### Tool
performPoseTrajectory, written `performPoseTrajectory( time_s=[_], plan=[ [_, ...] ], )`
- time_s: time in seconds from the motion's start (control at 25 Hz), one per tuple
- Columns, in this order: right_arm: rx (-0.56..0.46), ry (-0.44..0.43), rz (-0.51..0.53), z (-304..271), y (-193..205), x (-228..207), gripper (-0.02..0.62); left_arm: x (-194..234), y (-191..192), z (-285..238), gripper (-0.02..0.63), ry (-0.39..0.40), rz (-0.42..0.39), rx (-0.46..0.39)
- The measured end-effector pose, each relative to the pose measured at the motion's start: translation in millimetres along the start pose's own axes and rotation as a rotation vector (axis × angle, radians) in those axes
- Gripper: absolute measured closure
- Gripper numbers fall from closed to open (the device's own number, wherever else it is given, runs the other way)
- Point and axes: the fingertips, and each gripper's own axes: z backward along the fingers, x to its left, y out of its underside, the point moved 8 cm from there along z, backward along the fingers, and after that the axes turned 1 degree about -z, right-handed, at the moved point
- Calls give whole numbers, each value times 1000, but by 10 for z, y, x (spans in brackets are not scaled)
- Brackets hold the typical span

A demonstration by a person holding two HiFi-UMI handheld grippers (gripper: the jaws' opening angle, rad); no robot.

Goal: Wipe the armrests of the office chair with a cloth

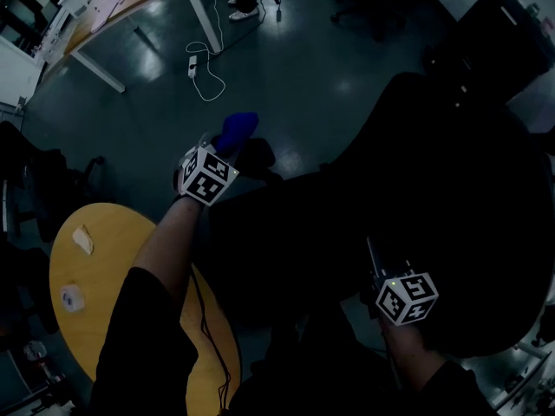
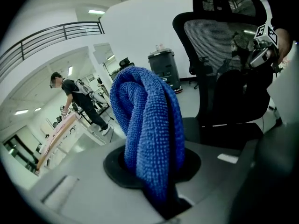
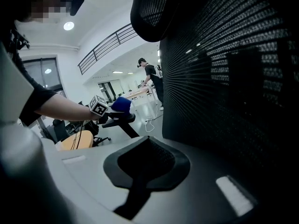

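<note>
Clamped a bunched blue cloth [image 2: 149, 125] in the shut jaws of the left gripper [image 2: 150, 171], with most of the fabric standing loose beyond the tips. Held the cloth on or just above the dark armrest [image 3: 122, 119] at the left side of the office chair [image 1: 451, 198]; could not tell firm contact from either view. Carried nothing in the right gripper [image 3: 147, 162], jaws together, close beside the mesh backrest [image 3: 233, 78] and well apart from the cloth. Judged the wiping barely begun. Saw likely trouble in two places: a wad this rounded could roll off the narrow pad or skim it, and an unbraced chair could swivel away under a sideways push.
</note>
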Motion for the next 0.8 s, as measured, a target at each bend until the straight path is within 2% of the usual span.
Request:
performPoseTrajectory(
  time_s=[0.32, 0.6, 0.8],
  plan=[
    [5, 7, 5, -23, 12, 20, 591, 143, 404, 292, 503, -60, 63, 51],
    [10, 10, 18, -32, 5, 1, 591, 263, 877, 634, 503, -154, 256, 75],
    [6, 9, 22, -42, 10, 9, 591, 264, 1117, 862, 503, -209, 347, 87]
  ],
)
